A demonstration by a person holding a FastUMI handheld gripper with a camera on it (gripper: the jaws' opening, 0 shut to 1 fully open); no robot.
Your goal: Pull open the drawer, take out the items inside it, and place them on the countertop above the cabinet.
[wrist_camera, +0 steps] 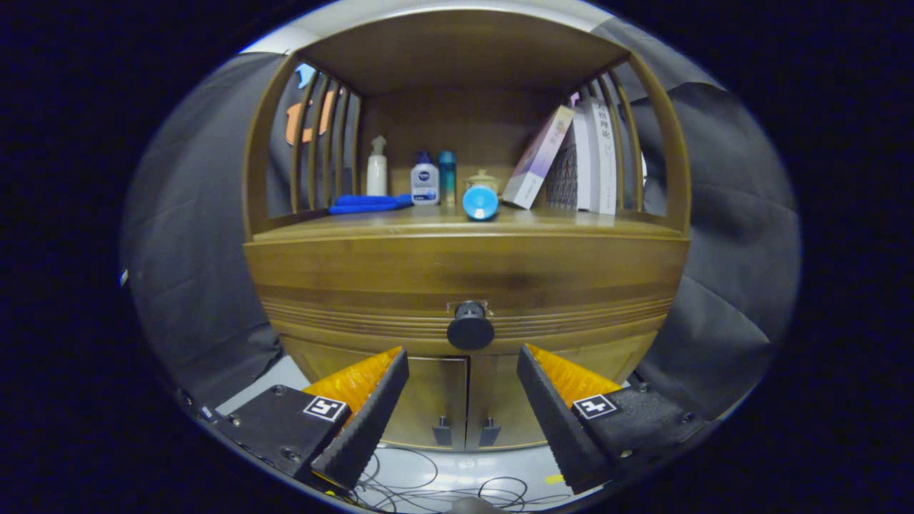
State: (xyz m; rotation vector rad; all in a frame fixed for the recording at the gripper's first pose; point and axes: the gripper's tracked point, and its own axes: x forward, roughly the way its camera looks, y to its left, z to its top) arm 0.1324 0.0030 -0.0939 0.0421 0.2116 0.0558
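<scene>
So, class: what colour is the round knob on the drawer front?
Black, seen best in the gripper view: the knob sits on the closed wooden drawer, just ahead of the open gripper.

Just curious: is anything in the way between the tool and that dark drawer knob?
Nothing: in the gripper view, the open tool has only bare air before the knob.

Claw (463,364): ribbed wedge fingers spread, square markers, screwed mounts.

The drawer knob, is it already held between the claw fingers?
No, the open claw sits short of the drawer knob, touching nothing.
</scene>
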